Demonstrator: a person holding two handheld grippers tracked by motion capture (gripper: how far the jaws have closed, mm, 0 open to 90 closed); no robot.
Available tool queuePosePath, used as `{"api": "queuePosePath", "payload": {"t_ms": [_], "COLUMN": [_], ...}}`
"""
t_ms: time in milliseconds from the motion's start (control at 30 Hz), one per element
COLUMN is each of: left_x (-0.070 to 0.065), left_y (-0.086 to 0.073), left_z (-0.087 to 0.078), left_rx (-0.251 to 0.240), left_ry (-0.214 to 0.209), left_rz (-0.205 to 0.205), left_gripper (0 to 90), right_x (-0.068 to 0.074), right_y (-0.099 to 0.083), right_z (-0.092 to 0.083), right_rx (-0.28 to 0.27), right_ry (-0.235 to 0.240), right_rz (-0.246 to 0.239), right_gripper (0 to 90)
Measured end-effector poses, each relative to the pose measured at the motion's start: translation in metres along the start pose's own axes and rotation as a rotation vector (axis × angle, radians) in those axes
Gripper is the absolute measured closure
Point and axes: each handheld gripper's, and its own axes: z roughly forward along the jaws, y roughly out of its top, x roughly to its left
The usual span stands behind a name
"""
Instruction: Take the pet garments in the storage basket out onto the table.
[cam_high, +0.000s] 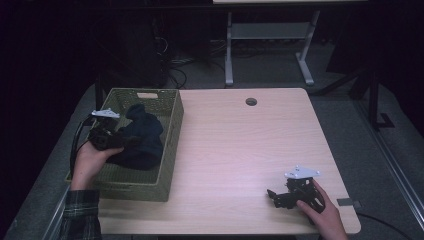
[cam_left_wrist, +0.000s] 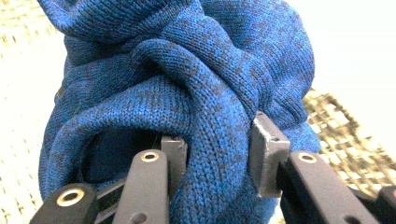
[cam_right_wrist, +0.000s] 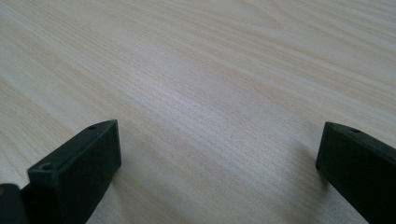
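Observation:
A dark blue knitted garment lies bunched in a green woven basket at the table's left side. My left gripper reaches into the basket from the left and is shut on the garment. In the left gripper view a thick fold of the blue knit is pinched between the two pads of the left gripper, and the basket's weave shows behind it. My right gripper rests low on the table near the front right, pointing left. Its jaws stand wide open over bare wood.
The light wooden table has a round cable hole near its far edge. Behind the table stands a white desk frame on a grey floor. A person's hand and plaid sleeve hold the left gripper.

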Motion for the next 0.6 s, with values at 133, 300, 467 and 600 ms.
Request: {"api": "queuePosePath", "payload": {"t_ms": [133, 300, 467, 600], "left_x": [-0.005, -0.01, -0.016, -0.021], "left_y": [0.006, 0.014, 0.022, 0.028], "left_z": [-0.012, -0.021, -0.034, -0.043], "left_rx": [-0.053, -0.096, -0.143, -0.192], "left_ry": [-0.007, -0.024, -0.028, -0.067], "left_rz": [0.005, 0.024, 0.047, 0.057], "left_gripper": [63.2, 63.3, 63.3, 63.3], "right_x": [0.0, 0.0, 0.0, 0.0], "right_y": [0.0, 0.0, 0.0, 0.0], "right_z": [0.0, 0.0, 0.0, 0.0], "right_rx": [0.0, 0.0, 0.0, 0.0], "right_ry": [0.0, 0.0, 0.0, 0.0], "right_rz": [-0.001, 0.0, -0.001, 0.0], "right_gripper": [0.0, 0.0, 0.0, 0.0]}}
